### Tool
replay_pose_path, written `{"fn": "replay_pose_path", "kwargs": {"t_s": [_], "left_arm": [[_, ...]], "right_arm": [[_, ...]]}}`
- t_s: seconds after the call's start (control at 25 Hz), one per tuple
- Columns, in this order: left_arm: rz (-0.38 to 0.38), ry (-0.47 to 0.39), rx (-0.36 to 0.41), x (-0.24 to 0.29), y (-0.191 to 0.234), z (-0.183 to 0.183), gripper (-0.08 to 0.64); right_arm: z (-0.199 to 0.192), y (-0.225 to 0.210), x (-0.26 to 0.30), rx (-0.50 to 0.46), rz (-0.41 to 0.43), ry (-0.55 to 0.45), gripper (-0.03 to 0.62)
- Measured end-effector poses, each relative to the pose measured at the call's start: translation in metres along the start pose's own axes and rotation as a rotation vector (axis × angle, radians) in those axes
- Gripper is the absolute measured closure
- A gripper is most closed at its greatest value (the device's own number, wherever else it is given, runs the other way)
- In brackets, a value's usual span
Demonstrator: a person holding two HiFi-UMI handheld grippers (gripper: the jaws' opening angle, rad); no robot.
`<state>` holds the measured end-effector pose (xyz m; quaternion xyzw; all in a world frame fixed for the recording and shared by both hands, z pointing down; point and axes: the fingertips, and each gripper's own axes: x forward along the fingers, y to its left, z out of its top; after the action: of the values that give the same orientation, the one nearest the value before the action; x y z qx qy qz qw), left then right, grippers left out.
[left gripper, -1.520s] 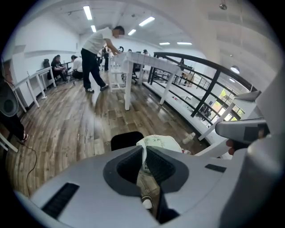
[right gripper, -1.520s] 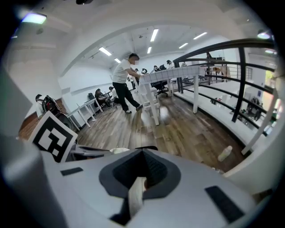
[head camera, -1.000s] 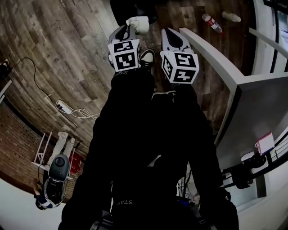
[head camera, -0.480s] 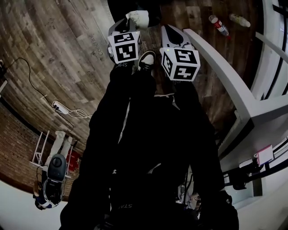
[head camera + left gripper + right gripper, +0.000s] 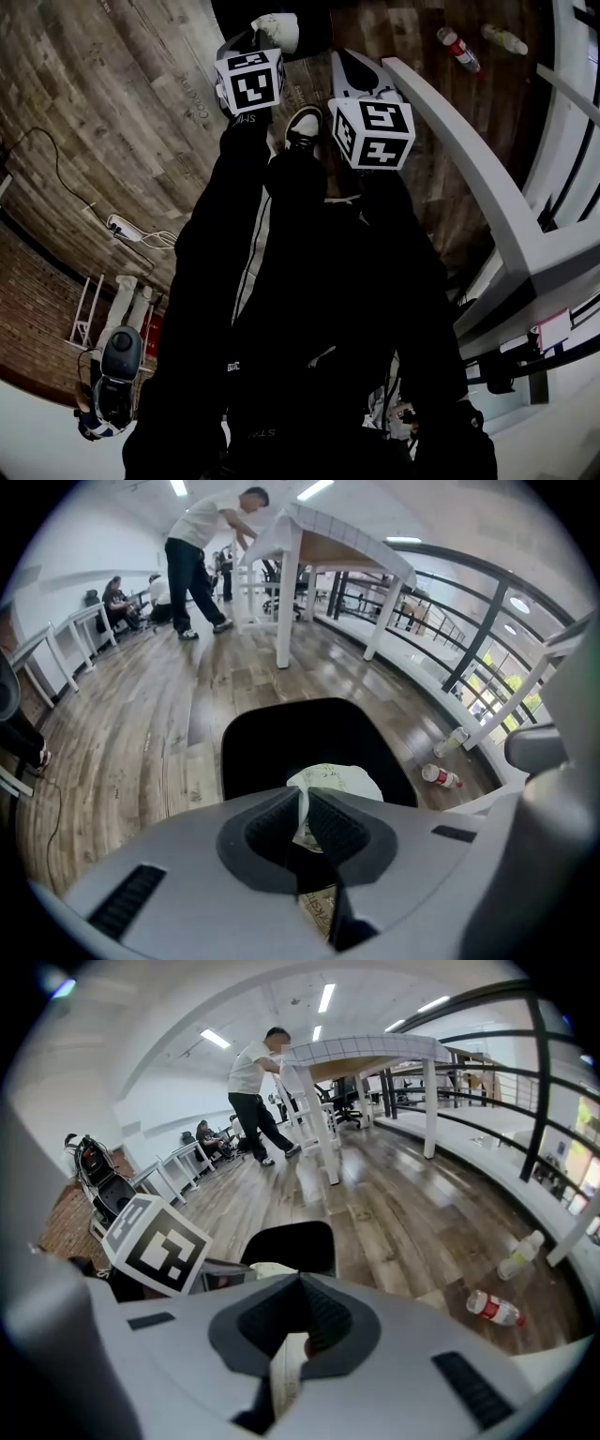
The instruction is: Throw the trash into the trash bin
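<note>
White crumpled paper wrapper [image 5: 342, 782], its print unreadable, points lengthwise out of the left gripper [image 5: 303, 799] clamping it, toward the black trash bin [image 5: 272, 738]; the right gripper [image 5: 300, 1288] is closed.

A white power strip [image 5: 125, 225] lies with its cable on the wooden floor [image 5: 141, 112]. Farther off, a person in a white shirt [image 5: 199, 536] leans over a white table [image 5: 287, 602] beside a dark railing [image 5: 476, 641]
</note>
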<state>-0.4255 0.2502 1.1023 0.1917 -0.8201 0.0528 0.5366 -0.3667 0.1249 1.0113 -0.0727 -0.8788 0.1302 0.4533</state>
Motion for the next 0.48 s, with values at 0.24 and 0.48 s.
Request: {"fn": "replay_pose_path", "kwargs": {"t_s": [0.24, 0.48], "left_arm": [[0.006, -0.001, 0.026, 0.003, 0.001, 0.002, 0.489], [0.016, -0.009, 0.015, -0.02, -0.001, 0.001, 0.476]], "right_arm": [[-0.004, -0.001, -0.002, 0.004, 0.003, 0.001, 0.577], [0.0, 0.007, -0.018, 0.01, 0.003, -0.004, 0.577]]}}
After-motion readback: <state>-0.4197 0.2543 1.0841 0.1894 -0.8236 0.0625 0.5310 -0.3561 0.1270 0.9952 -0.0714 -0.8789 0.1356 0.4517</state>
